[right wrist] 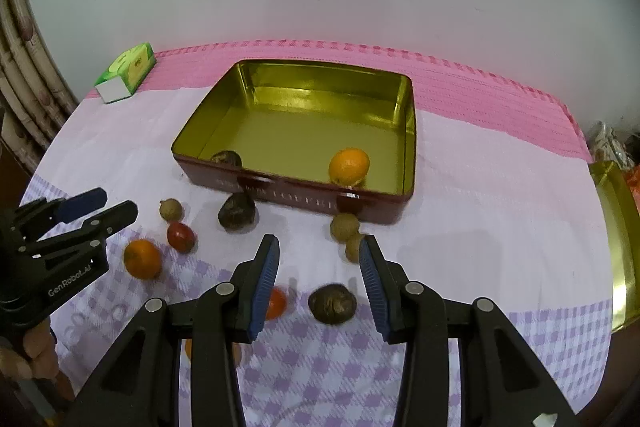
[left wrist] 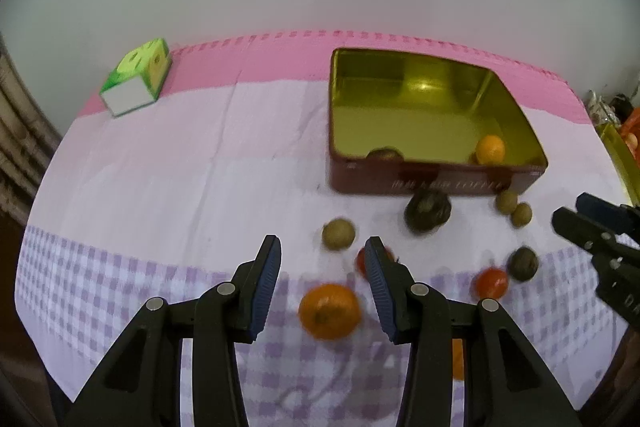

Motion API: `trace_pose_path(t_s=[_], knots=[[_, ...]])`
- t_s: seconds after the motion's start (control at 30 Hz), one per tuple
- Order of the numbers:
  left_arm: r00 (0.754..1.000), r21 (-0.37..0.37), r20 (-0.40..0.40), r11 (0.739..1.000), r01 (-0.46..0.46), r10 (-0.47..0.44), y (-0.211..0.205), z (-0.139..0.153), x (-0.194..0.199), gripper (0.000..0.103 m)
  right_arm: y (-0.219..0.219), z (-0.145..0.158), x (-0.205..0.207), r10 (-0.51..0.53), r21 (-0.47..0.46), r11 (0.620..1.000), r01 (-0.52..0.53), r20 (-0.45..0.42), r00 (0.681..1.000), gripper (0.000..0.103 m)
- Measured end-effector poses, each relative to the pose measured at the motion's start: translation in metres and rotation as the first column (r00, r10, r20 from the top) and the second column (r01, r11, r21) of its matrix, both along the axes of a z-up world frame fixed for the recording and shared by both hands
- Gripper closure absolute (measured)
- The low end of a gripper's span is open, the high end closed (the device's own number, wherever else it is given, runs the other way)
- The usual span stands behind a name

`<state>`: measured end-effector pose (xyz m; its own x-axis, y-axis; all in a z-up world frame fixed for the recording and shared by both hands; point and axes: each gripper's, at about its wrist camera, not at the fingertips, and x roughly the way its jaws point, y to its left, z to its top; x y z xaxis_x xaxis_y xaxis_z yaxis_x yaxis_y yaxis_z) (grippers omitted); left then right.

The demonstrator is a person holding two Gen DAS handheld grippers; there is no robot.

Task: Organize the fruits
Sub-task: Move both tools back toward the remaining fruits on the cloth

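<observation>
Left gripper (left wrist: 322, 281): jaws spread, above an orange (left wrist: 329, 311), holding nothing.
Right gripper (right wrist: 319, 279): jaws spread, above a dark fruit (right wrist: 332, 303), holding nothing.
Tin (right wrist: 304, 195): open, behind both.

I hold my left gripper (left wrist: 322, 281) and right gripper (right wrist: 318, 281) side by side, tilted downward, both with jaws spread wide and empty.

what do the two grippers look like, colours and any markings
Both look alike: a matte black plastic frame with angular cut-outs and round silver pivot pins, and ribbed blue pads on the two fingers. The left gripper carries white "GenRobot.AI" lettering on its side, seen from the right wrist view. The right gripper shows no cables.
</observation>
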<state>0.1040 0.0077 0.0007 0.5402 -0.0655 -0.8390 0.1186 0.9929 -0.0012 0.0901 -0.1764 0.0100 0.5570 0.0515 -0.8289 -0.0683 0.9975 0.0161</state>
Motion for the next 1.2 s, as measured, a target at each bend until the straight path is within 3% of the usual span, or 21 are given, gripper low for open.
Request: trace_pose_path(t_s=[0.6,1.2], knots=[[0.999,-0.023,-0.046,1.000,-0.017,0.016,0.010,-0.024,-0.044,0.058,-0.019,-0.020,-0.041,-0.040,0.006,0.999,0.040,-0.035,0.999,0.064],[0.996,-0.028,-0.084,1.000,-0.010,0.007,0.005,-0.047,-0.042,0.058,-0.025,-0.048,-0.045,-0.044,0.012,0.999,0.045,-0.093,0.995,0.064]])
